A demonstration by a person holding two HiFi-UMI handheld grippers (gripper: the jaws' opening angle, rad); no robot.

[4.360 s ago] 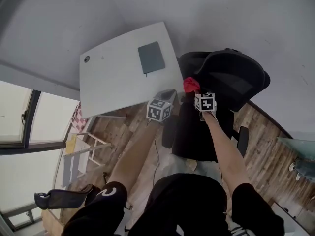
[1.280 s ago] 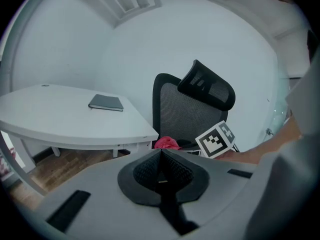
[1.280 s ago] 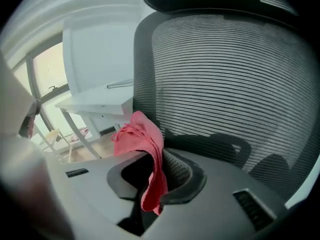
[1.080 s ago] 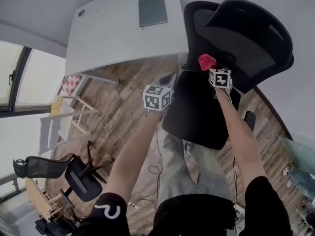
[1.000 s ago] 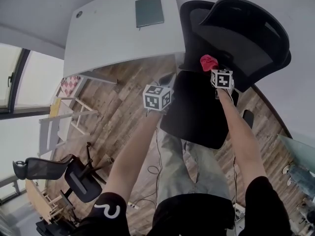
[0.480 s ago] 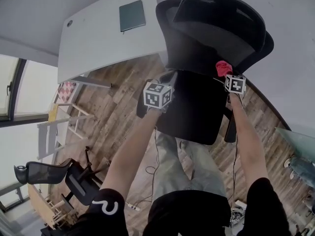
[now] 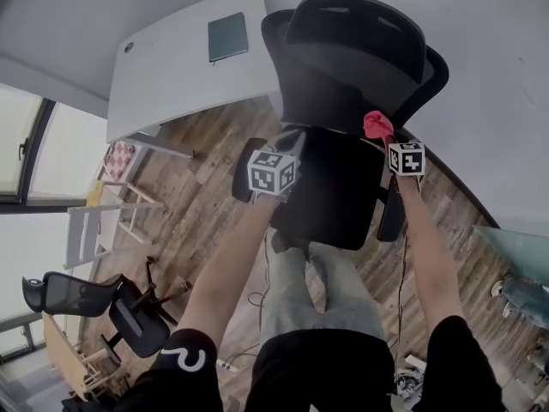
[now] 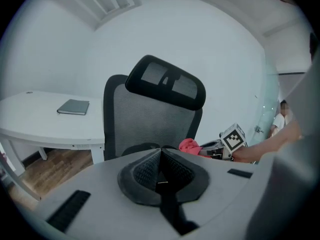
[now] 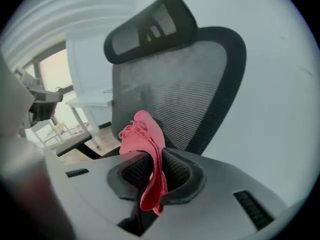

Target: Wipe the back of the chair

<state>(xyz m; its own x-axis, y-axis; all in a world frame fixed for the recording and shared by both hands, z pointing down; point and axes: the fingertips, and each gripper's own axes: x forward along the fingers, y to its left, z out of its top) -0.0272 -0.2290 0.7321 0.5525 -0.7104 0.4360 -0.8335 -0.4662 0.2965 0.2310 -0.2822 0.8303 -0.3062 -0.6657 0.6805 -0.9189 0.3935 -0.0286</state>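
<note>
R gripper (image 9: 155, 168) is clamped tight on a pink cloth (image 9: 144, 136). Its jaws pinch the cloth's middle, w/ a bunch sticking up past the tips and a tail hanging below. L gripper (image 8: 160, 170) has its jaws pressed together w/ nothing btw them. It's held by the left side of the seat (image 7: 330, 197), doing no work I can see.

Chair (image 7: 343, 118) faces the person, seat toward them, w/ the mesh back (image 9: 175, 96) upright and the headrest (image 9: 150, 26) on top. A desk (image 7: 184, 71) w/ a notebook (image 7: 227, 36) sits just behind-left of it.

Cloth is at the back's lower right side, just above seat level and very near the mesh. Can't tell if it's actually touching; looks a hair off, prob. right at first contact.

Progress, my guess: early. Cloth's in hand and brought to the chair, so prep is done. The wiping itself is barely begun, if at all. Cloth sits at one low corner, and the whole mesh panel, frame and headrest are left to cover. No dirt or wet streaks show, so nothing tells which bits, if any, are done. Next needs the cloth pressed onto the mesh and swept across and up.
</note>
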